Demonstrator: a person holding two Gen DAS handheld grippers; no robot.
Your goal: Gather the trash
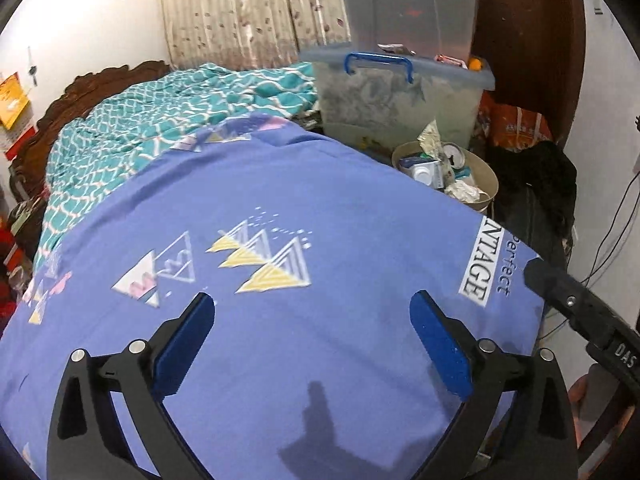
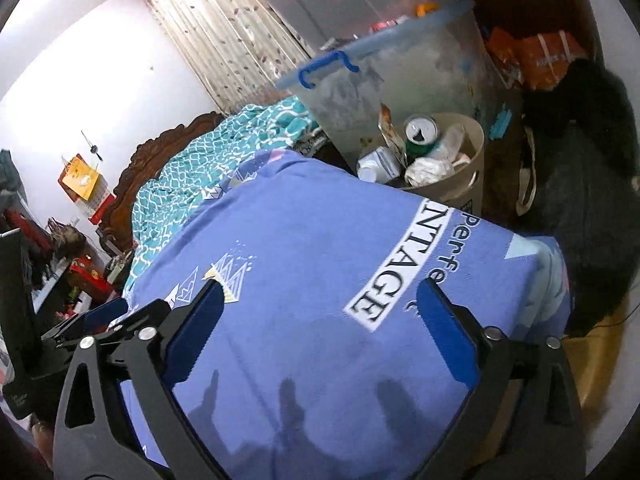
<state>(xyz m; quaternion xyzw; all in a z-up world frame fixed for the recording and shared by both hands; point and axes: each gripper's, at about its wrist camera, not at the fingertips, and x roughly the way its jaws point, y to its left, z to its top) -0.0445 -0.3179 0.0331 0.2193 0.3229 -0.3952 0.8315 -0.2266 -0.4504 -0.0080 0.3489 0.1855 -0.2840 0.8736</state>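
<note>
Now: left gripper (image 1: 312, 312) gaping, empty | right gripper (image 2: 320, 304) likewise | beige bin (image 2: 472, 148) apparently full

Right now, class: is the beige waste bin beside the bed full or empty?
Full: waste bin is heaped with a can, carton and crumpled paper.

Left gripper (image 1: 312, 316): jaws spread wide, nothing between blue pads, tilted down, hovering over surface below. Right gripper (image 2: 320, 308): jaws likewise wide apart, empty, tilted down less steeply, rolled slightly. In left wrist view, right gripper's black finger enters from right edge, near. In right wrist view, left gripper's black frame and blue pad show at left, near. Grippers side by side, apart, not touching.
</note>
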